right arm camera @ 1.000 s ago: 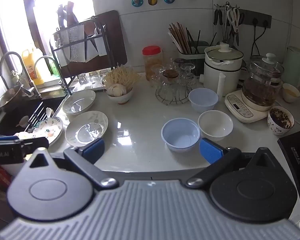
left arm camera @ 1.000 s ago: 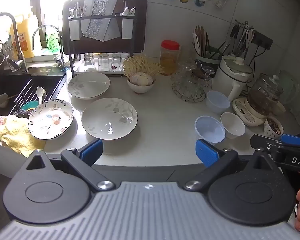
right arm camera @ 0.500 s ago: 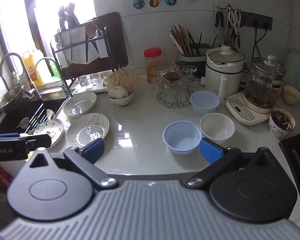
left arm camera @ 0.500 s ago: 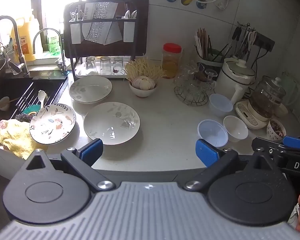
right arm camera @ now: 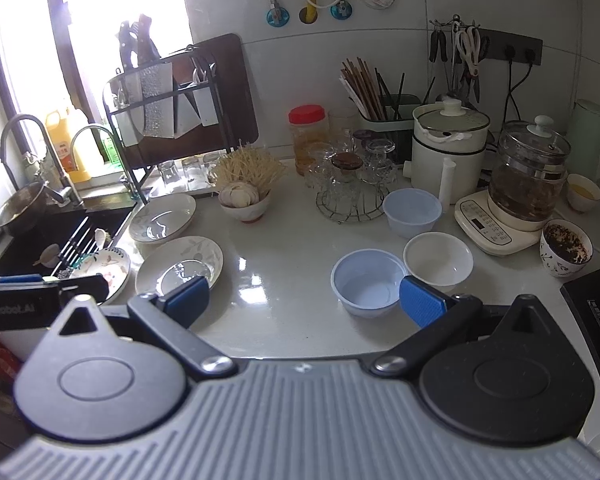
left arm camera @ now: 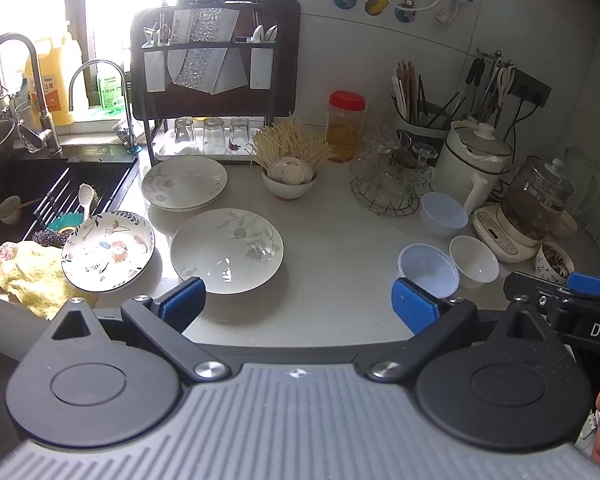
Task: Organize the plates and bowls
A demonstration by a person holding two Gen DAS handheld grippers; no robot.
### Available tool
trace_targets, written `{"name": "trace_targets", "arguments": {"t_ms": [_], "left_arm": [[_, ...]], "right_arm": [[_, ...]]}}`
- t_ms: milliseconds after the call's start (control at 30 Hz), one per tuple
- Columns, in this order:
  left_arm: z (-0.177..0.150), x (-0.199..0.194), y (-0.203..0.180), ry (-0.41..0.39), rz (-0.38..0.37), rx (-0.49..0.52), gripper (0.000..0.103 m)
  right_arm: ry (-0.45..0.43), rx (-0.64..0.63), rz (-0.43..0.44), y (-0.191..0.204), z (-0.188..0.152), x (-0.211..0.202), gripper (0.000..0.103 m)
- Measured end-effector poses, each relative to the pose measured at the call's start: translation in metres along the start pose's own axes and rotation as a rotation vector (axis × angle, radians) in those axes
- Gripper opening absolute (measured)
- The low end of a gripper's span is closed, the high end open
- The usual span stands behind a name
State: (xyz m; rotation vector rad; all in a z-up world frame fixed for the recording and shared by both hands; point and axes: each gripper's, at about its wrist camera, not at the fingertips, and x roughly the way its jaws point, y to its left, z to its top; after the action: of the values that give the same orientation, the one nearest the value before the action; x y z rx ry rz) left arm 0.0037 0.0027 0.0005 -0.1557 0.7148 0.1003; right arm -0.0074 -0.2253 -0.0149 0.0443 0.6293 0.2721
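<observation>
Both grippers have pulled back slightly from the counter (left arm camera: 340,280).
Left gripper (left arm camera: 296,304) and right gripper (right arm camera: 306,298) gape wide, empty; approach the leaf plate (left arm camera: 226,250) rim low and level.

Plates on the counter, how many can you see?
3. A flowery plate sits by the sink's edge, a leaf-patterned plate is in the middle front, and another leaf-patterned plate lies behind it near the glass rack. None look stacked or hidden.

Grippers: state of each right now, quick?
Left gripper: open, holding nothing, short of the leaf-pattern plate.
Right gripper: open, holding nothing, short of the blue bowl.
</observation>
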Motion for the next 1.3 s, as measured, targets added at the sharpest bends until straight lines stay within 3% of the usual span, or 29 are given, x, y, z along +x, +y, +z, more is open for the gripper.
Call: {"name": "trace_targets", "arguments": {"t_ms": [400, 1300], "left_arm": [[-0.005, 0.004, 0.005, 0.011, 0.002, -0.043, 0.101], [-0.010, 0.004, 0.008, 0.011, 0.008, -0.031, 0.101]], "right_arm": [[0.027, 0.008, 0.015, -0.005, -0.013, 0.001, 0.103], [0.029, -0.007, 0.031, 0.002, -0.010, 0.004, 0.103]]}}
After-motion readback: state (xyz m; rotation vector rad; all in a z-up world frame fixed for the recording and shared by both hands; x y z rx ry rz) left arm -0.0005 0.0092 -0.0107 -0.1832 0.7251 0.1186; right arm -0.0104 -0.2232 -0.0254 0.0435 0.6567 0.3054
